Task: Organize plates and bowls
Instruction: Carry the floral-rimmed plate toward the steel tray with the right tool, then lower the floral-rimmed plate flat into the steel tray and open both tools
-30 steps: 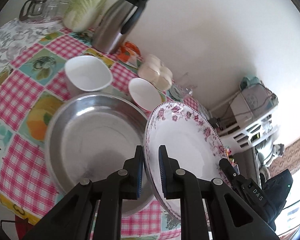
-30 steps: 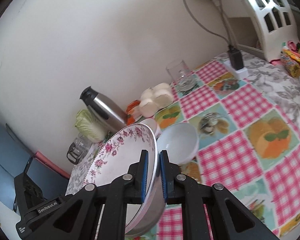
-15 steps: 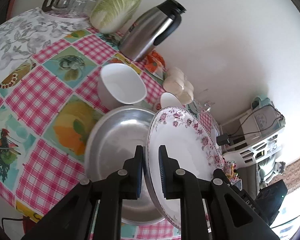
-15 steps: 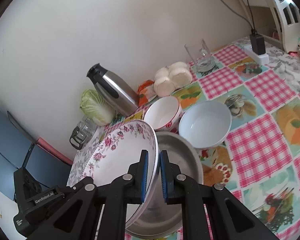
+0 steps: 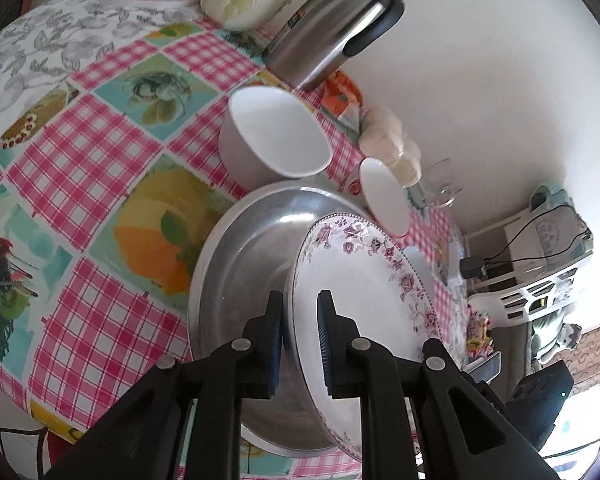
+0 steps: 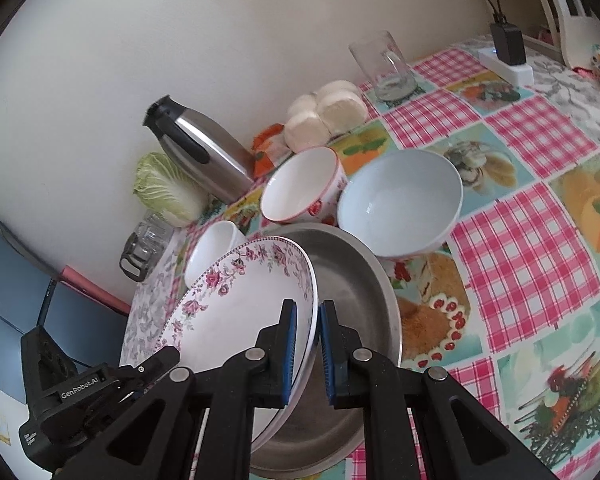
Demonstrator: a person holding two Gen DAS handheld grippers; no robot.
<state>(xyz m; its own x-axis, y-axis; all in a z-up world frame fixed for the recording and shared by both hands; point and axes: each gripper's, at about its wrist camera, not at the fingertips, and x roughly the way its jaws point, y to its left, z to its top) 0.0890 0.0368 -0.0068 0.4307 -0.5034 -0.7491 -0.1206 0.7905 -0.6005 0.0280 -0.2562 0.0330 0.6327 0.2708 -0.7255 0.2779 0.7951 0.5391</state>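
Observation:
A white plate with a pink floral rim (image 5: 364, 280) hangs tilted on edge over a wide steel pan (image 5: 240, 272). My left gripper (image 5: 300, 332) is shut on its near rim. From the other side my right gripper (image 6: 308, 340) is shut on the same plate (image 6: 236, 304), above the pan (image 6: 352, 280). Behind the pan stand a light blue bowl (image 6: 400, 204), a red-rimmed bowl (image 6: 300, 184) and a small white bowl (image 6: 212, 252). That white bowl (image 5: 276, 140) looms large in the left wrist view.
Along the wall stand a steel thermos (image 6: 200, 148), a cabbage (image 6: 168, 188), bagged white buns (image 6: 328, 112) and a glass mug (image 6: 384, 64). A power strip with a plug (image 6: 508, 56) sits at the far right. The checked tablecloth (image 6: 532, 248) spreads to the right of the bowls.
Both grippers have come down and forward with the plate, which now hangs low over the steel pan. The bowls and thermos look nearer. Both grips are unchanged.

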